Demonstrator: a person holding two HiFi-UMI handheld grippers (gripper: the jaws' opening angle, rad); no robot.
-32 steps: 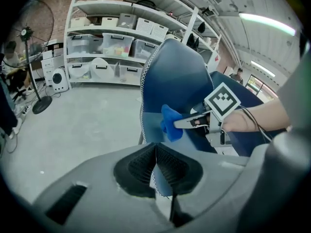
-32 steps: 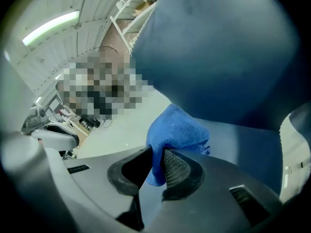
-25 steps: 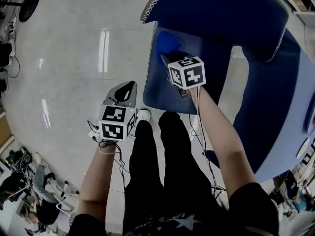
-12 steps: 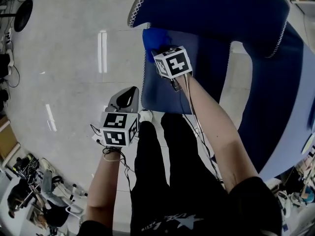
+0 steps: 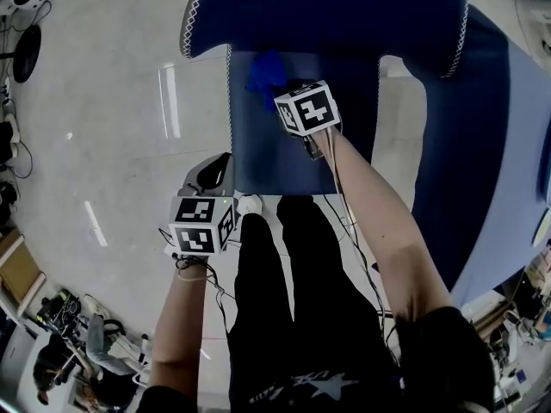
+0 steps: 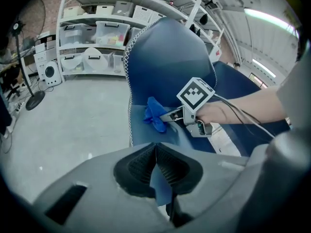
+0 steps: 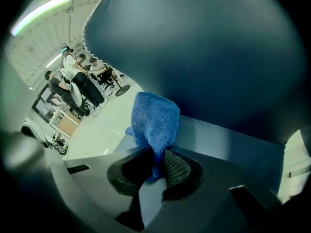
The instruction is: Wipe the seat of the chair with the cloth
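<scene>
No words, numbers or brand names can be read anywhere. The only printed signs are black-and-white square patterns on the marker cube (image 5: 200, 224) of the left gripper (image 5: 219, 165) and the marker cube (image 5: 306, 107) of the right gripper (image 5: 277, 89).

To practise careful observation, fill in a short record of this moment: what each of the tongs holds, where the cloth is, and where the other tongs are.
right tongs: shut on the blue cloth
cloth position: on the chair seat, back left corner, just below the backrest
left tongs: shut, empty
left tongs position: over the floor, off the seat's front left corner
</scene>
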